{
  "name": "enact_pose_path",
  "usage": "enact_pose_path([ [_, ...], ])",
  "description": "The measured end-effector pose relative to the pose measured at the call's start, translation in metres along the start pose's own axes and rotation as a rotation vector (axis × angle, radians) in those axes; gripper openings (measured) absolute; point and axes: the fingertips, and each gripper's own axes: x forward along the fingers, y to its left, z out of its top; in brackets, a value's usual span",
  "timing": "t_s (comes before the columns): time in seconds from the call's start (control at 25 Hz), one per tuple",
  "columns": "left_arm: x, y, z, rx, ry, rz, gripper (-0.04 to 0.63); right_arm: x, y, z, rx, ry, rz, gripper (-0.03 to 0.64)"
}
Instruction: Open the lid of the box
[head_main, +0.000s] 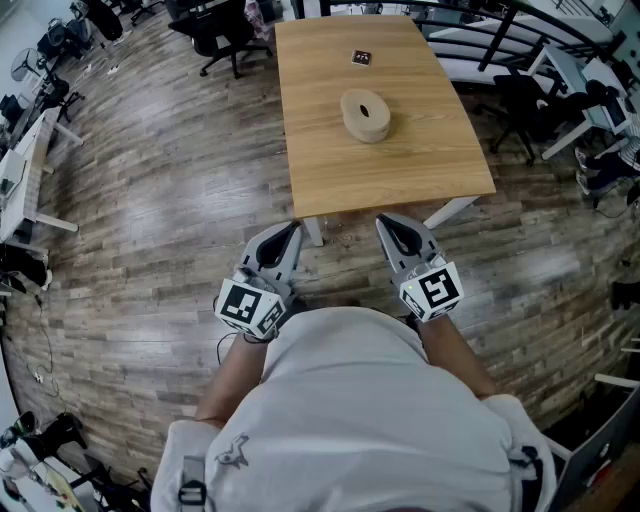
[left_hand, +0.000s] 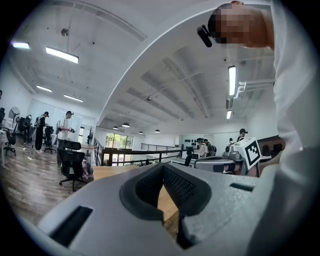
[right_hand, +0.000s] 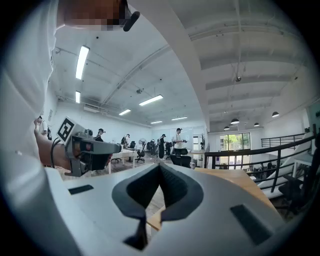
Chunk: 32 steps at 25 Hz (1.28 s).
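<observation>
Box (head_main: 365, 115): round, lid on, sits in the middle of table (head_main: 330, 170), upper centre of the head view, with a small black tag (head_main: 362, 58) beyond it. Left gripper (head_main: 291, 232) and right gripper (head_main: 386, 224) are at lower centre, tucked against the person's torso, short of the table's near edge. Both claws are pressed together, nothing between them. Reads as a ready stance before the reach. Lid untouched.

Wood-plank floor (head_main: 170, 200), office chairs (head_main: 222, 30), ceiling striplights (left_hand: 62, 54)
</observation>
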Motion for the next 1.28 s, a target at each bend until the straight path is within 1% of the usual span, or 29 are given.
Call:
enact_pose_path([
  [0.12,-0.003,0.006,0.000,0.003,-0.004,0.005,0.006,0.007,0.003,0.000,-0.004,-0.002,0.008,0.005],
  [0.32,-0.007,0.013,-0.002,-0.013,0.002,0.012,0.006,0.012,0.007,0.000,0.003,0.004,0.019,0.005],
  [0.6,-0.010,0.026,-0.007,-0.014,0.021,0.018,0.006,0.024,0.020,-0.002,0.028,-0.001,0.073,0.005],
  [0.72,-0.014,0.036,-0.006,-0.033,0.005,0.022,0.006,0.036,0.026,-0.004,0.041,0.006,0.098,0.005],
  [0.84,-0.018,0.048,-0.005,-0.038,-0.001,0.034,0.008,0.048,0.030,-0.006,0.040,0.012,0.103,0.006],
  [0.96,-0.023,0.061,-0.005,-0.037,0.002,0.049,0.008,0.061,0.033,-0.006,0.045,0.014,0.102,0.042],
  [1.08,-0.028,0.076,-0.008,-0.039,0.013,0.066,0.010,0.078,0.036,-0.007,0.055,0.018,0.099,0.117],
  [1.12,-0.029,0.082,-0.009,-0.041,0.016,0.070,0.030,0.084,0.037,-0.008,0.058,0.021,0.099,0.137],
  [1.16,-0.031,0.087,-0.010,-0.044,0.017,0.072,0.065,0.091,0.038,-0.009,0.061,0.023,0.101,0.155],
  [1.28,-0.036,0.105,-0.012,-0.053,0.013,0.063,0.145,0.111,0.045,-0.009,0.065,0.024,0.107,0.183],
])
